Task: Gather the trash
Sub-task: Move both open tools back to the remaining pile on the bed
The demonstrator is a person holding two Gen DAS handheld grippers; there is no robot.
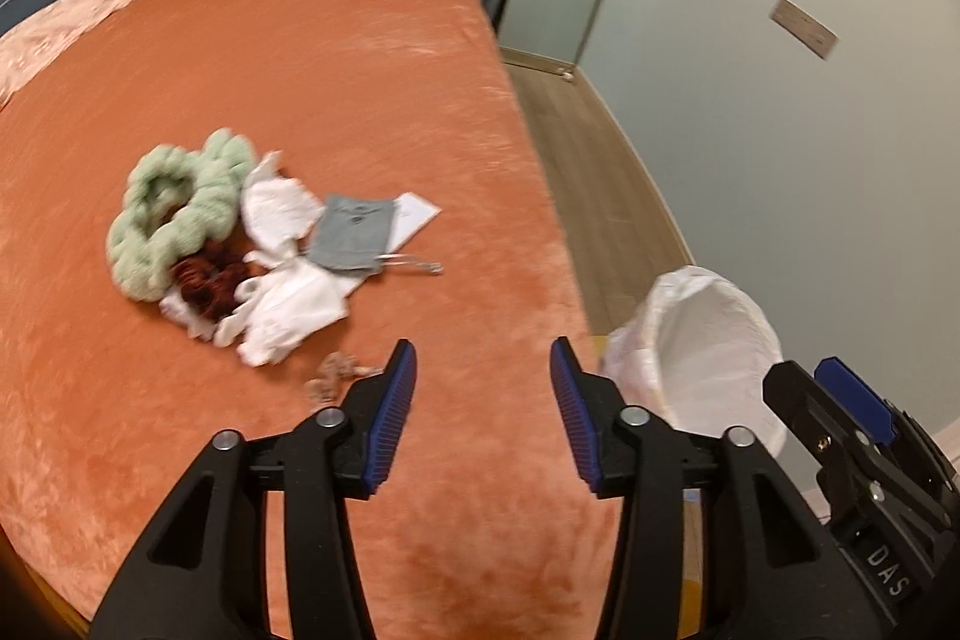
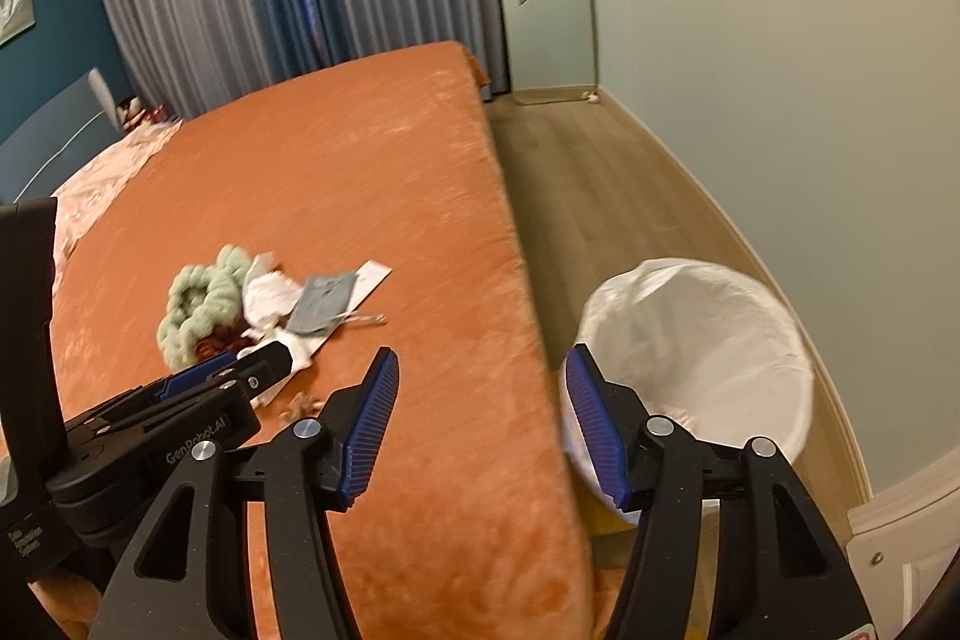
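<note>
The pile [image 1: 264, 244] on the bed [image 1: 372, 58] mixes tissues [image 1: 282, 304] with scrunchies [image 1: 174, 214] and a grey pouch [image 1: 354, 232], so a careless grab could bin a keeper; thin tissue may also slip or drop short of the bin [image 2: 690, 364] on the floor beside the bed. Left gripper [image 1: 483, 406] hovers over the bed short of the pile, jaws wide apart and empty. Right gripper [image 2: 480, 418] hangs over the bed edge near the bin, jaws likewise spread, holding nothing.

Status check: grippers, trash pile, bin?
Left gripper open, empty. Right gripper open, empty. Trash pile untouched on bed. Lined bin on floor, path unobstructed.
</note>
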